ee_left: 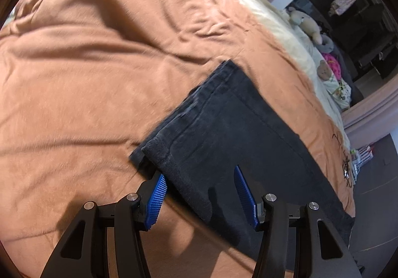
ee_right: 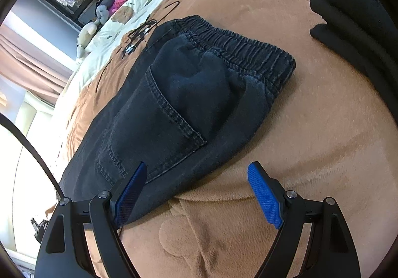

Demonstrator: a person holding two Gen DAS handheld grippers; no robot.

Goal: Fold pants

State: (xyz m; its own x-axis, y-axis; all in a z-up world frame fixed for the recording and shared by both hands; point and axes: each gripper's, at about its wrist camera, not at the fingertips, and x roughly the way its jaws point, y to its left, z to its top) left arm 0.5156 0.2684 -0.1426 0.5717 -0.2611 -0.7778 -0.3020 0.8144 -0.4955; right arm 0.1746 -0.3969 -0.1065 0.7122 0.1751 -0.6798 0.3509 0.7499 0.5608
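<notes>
Dark denim pants (ee_right: 189, 94) lie flat on an orange-brown blanket (ee_right: 311, 128). Their elastic waistband (ee_right: 248, 49) is at the far end and a back pocket faces up. My right gripper (ee_right: 198, 166) is open wide at the near side edge of the seat, with the left finger (ee_right: 131, 193) against the denim and the other over bare blanket. In the left wrist view the stacked leg hems (ee_left: 174, 133) point away to the left. My left gripper (ee_left: 200, 172) is open astride the near hem corner, which lies between the pads without being pinched.
A black folded garment (ee_right: 360, 17) sits at the blanket's far right. Black cords (ee_right: 139, 34) lie beyond the waistband, near cream bedding with plush toys (ee_left: 308, 24). The bed edge and grey floor (ee_left: 373, 191) are to the right in the left wrist view.
</notes>
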